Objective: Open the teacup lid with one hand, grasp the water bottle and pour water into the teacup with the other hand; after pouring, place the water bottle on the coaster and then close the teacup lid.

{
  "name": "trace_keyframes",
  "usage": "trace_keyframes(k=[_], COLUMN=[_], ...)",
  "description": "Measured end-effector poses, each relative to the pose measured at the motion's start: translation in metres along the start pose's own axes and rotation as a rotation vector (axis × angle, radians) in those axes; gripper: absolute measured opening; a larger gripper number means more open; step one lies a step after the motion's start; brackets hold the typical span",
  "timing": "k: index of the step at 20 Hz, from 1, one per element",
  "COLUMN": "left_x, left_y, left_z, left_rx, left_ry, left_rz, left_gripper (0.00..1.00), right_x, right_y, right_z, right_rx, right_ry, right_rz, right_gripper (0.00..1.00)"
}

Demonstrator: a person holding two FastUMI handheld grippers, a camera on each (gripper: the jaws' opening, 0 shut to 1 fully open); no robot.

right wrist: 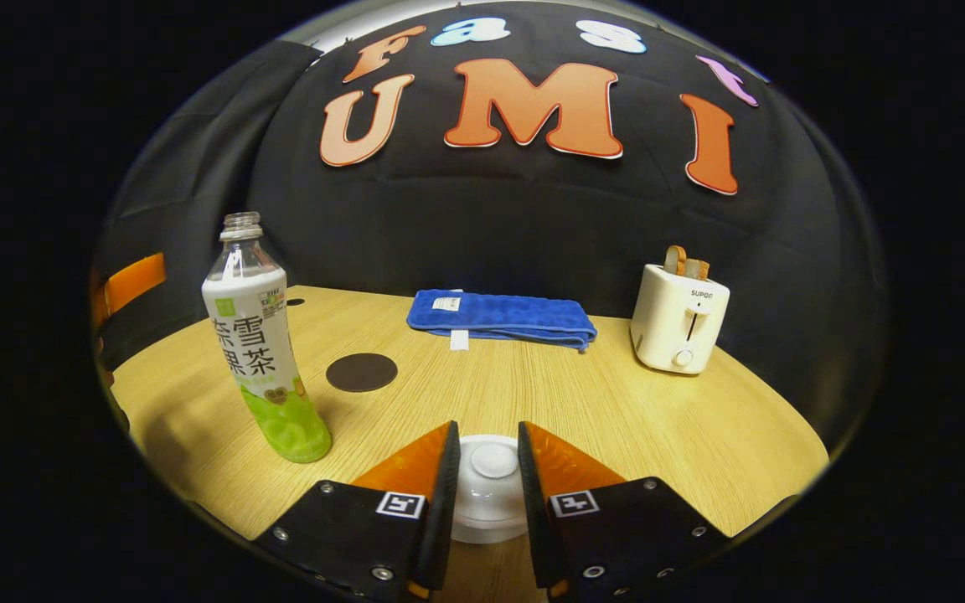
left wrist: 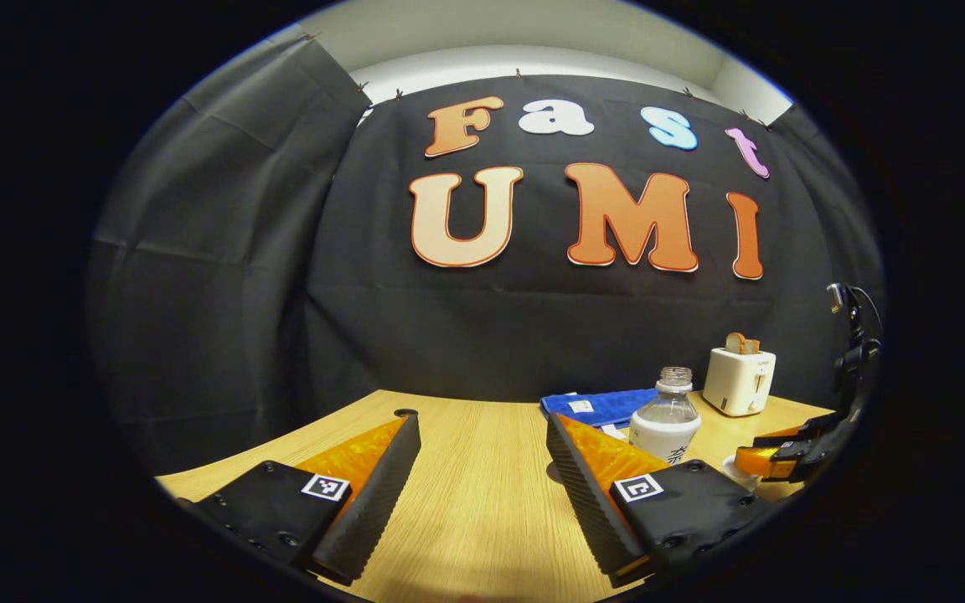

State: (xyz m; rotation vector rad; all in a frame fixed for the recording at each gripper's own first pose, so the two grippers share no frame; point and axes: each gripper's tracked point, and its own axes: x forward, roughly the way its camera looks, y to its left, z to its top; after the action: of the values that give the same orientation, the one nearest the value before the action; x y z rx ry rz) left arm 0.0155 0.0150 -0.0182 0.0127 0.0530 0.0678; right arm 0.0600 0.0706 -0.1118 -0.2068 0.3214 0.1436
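Here, right tongs (right wrist: 487,452) narrowly flank the teacup lid (right wrist: 492,469); left tongs (left wrist: 482,435) gape wide.

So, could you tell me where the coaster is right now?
In the right gripper view the coaster lies bare on the table, just right of the water bottle and in front of the blue towel.
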Motion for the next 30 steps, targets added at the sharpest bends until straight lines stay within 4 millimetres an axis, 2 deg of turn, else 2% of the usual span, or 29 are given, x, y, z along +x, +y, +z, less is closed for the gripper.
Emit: trace_keyframes(k=[3,5,6,9,15,20,24,27,30], left_x=[-0.002,0.000,0.000,-0.003,-0.003,-0.007,-0.014,-0.021,-0.029], left_y=[0.001,0.001,0.000,0.002,0.001,-0.005,-0.015,-0.033,-0.055], left_z=[0.001,0.000,0.000,0.002,0.004,0.007,0.005,-0.001,-0.008], left_rx=[-0.001,0.000,0.000,0.002,0.007,0.011,0.012,0.001,0.001], left_ry=[0.000,-0.001,-0.002,-0.004,-0.008,-0.013,-0.009,0.000,0.008], left_rz=[0.001,0.002,0.001,0.005,0.009,-0.003,-0.027,-0.061,-0.099], left_gripper=[0.99,0.99,0.99,0.99,0.99,0.99,0.99,0.99,0.99], right_x=[0.001,0.000,0.001,-0.001,-0.014,-0.029,-0.043,-0.051,-0.058], right_y=[-0.001,-0.002,-0.003,-0.005,-0.021,-0.061,-0.097,-0.120,-0.133], right_z=[0.000,0.000,0.000,0.004,0.032,0.040,0.030,0.017,0.010], right_rx=[0.005,0.004,0.000,0.014,0.069,0.075,0.078,0.098,0.113], right_ry=[-0.002,-0.002,-0.005,-0.013,-0.069,-0.093,-0.082,-0.059,-0.051], right_rz=[-0.005,-0.006,-0.012,-0.015,-0.025,-0.106,-0.182,-0.231,-0.261], right_gripper=[0.34,0.22,0.23,0.18,0.16,0.16,0.16,0.16,0.16])
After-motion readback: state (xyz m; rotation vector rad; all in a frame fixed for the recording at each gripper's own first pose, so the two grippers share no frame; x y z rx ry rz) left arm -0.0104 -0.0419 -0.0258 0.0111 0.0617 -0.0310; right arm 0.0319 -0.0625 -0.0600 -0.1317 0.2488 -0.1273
